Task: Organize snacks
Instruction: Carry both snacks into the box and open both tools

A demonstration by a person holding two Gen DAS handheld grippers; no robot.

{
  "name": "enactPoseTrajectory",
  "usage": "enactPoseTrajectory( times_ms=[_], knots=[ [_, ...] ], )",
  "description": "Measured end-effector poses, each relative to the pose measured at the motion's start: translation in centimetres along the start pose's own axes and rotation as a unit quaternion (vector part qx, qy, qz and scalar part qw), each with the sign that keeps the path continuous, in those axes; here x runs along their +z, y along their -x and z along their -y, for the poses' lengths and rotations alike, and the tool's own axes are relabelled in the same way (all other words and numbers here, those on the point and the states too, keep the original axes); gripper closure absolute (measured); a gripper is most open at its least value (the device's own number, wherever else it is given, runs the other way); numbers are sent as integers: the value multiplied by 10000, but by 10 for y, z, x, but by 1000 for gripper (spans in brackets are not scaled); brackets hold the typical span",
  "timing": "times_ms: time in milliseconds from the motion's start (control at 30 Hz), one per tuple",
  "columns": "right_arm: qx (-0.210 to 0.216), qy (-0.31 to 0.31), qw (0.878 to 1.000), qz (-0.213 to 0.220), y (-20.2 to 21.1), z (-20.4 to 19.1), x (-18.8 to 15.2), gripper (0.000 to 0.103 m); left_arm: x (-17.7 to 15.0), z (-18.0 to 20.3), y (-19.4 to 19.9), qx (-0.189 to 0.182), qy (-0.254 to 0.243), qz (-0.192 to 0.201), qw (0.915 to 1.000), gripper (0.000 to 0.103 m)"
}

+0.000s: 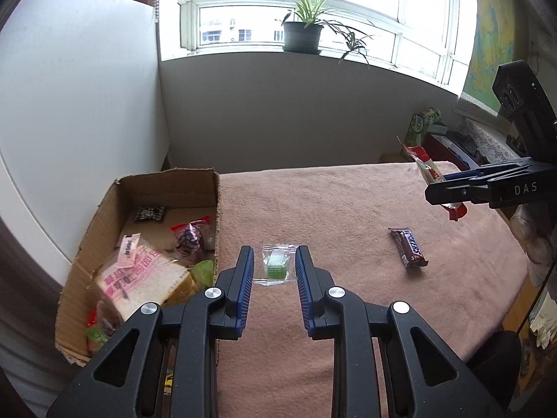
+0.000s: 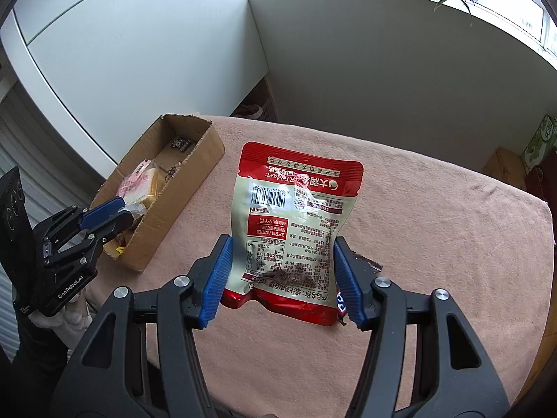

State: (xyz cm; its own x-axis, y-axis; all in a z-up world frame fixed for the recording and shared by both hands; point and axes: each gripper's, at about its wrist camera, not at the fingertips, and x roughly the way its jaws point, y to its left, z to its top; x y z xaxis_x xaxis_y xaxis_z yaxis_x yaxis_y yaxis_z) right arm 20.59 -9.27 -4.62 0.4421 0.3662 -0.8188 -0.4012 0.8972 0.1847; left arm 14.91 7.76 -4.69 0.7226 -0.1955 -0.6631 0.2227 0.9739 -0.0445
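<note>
My right gripper [image 2: 282,271] is shut on a red and cream snack pouch [image 2: 296,216] and holds it up above the pink cloth table [image 2: 435,209]. In the left wrist view the right gripper [image 1: 442,188] is at the far right with the pouch [image 1: 423,163] in it. My left gripper [image 1: 273,268] is open, its fingers either side of a small clear packet with a green sweet [image 1: 276,264] on the cloth. A Snickers bar [image 1: 408,247] lies to the right. A cardboard box [image 1: 104,216] at the left holds bread [image 1: 142,278] and several snacks.
The box also shows in the right wrist view [image 2: 181,195], with my left gripper [image 2: 111,209] beside it. A white cabinet [image 1: 69,104] stands behind the box. A potted plant [image 1: 303,31] sits on the windowsill. Clutter lies beyond the table's right edge.
</note>
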Motion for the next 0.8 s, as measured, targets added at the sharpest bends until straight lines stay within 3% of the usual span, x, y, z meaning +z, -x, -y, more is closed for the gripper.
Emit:
enactPoseTrajectory(
  times_ms=[400, 800],
  knots=[
    [336, 455, 9984, -96, -38, -77, 42, 43, -11, -66, 33, 504, 392, 241, 9977, 80],
    [564, 683, 9959, -207, -86, -133, 73, 41, -22, -109, 29, 815, 673, 146, 9943, 80]
  ],
)
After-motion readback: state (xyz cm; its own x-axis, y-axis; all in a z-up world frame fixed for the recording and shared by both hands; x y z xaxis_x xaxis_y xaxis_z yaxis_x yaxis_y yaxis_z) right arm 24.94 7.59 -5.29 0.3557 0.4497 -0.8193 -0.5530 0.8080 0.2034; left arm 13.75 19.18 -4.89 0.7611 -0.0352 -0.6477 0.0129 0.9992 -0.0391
